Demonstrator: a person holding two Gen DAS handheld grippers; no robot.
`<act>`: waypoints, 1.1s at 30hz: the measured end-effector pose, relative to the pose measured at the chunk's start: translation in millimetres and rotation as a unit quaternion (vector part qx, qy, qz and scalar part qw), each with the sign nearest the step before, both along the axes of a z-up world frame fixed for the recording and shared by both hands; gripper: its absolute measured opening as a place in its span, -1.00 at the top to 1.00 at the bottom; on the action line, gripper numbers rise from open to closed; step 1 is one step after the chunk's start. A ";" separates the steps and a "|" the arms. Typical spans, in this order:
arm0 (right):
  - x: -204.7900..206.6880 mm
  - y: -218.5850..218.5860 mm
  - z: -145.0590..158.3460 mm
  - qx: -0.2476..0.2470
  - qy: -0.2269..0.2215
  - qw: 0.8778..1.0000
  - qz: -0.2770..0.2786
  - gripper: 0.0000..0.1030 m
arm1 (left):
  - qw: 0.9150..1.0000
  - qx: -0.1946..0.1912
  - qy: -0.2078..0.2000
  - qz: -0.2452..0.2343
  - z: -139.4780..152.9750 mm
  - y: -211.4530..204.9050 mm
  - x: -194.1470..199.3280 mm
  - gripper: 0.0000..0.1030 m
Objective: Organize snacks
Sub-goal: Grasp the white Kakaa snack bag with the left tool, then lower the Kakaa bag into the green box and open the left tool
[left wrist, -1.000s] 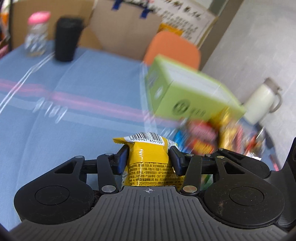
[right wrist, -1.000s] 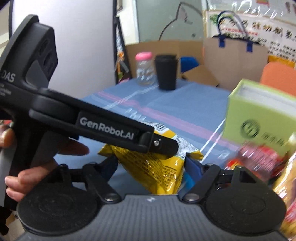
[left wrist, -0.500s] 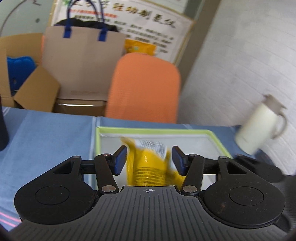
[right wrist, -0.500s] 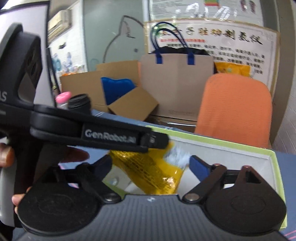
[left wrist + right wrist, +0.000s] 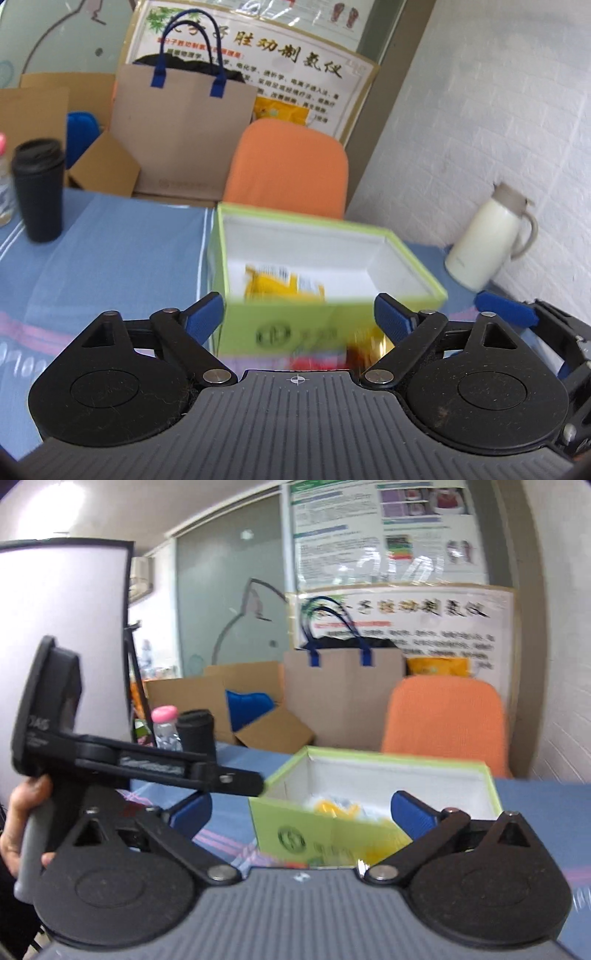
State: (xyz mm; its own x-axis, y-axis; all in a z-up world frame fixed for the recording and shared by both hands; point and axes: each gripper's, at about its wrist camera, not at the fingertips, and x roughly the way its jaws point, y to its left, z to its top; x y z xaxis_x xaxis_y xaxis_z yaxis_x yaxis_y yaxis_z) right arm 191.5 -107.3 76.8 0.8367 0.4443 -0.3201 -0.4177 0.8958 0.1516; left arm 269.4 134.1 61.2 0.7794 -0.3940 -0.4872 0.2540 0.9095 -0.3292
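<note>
An open green box (image 5: 255, 325) with a white lining stands on the blue tablecloth (image 5: 110, 251). A yellow snack packet (image 5: 284, 284) lies inside it. In the right wrist view a blurred yellow packet (image 5: 334, 808) shows inside the same box (image 5: 295, 836). My left gripper (image 5: 298, 315) is just in front of the box, its jaws opening with nothing between the pads. My right gripper (image 5: 301, 814) is beside it, its jaws also opening and empty. Blurred red and yellow snacks (image 5: 354, 350) lie on the cloth before the box.
A black cup (image 5: 37, 188) and a pink-capped bottle (image 5: 165, 727) stand at the far left of the table. A white jug (image 5: 487, 243) stands at the right edge. Behind the table are an orange chair (image 5: 288, 166), a paper bag (image 5: 181, 129) and cardboard boxes. A hand (image 5: 22, 812) holds the left gripper.
Both grippers carried yellow packets over the box, let them go and drew back. Their jaws have spread wide and the packets now lie in the box.
</note>
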 end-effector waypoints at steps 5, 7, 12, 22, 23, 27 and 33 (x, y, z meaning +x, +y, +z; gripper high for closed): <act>-58.9 -16.4 -33.5 0.022 0.072 0.997 -0.001 -0.99 | 0.999 0.020 0.035 0.003 -28.9 -11.7 -52.6 -0.58; -73.2 -14.1 -51.9 0.011 0.109 0.994 -0.002 -0.99 | 0.998 0.018 0.064 -0.001 -45.7 -16.7 -74.4 -0.52; -80.7 2.3 -87.6 -0.006 0.150 0.989 0.009 -0.98 | 0.990 -0.001 0.127 -0.054 -73.4 -42.5 -104.4 -0.20; -75.8 19.8 -101.4 -0.028 0.138 0.989 0.037 -0.18 | 0.985 0.033 0.149 -0.086 -82.7 -78.1 -105.4 0.31; -77.2 19.2 -100.7 -0.027 0.139 0.989 0.040 -0.10 | 0.985 0.037 0.143 -0.084 -83.1 -77.5 -107.8 0.43; -87.4 15.8 -86.9 -0.028 0.130 0.990 0.053 -0.01 | 0.984 0.014 0.151 -0.091 -77.9 -69.5 -115.8 0.74; -67.8 23.4 -49.4 -0.043 0.065 0.995 0.059 -0.07 | 0.992 0.020 0.091 -0.083 -35.8 -69.3 -111.0 0.72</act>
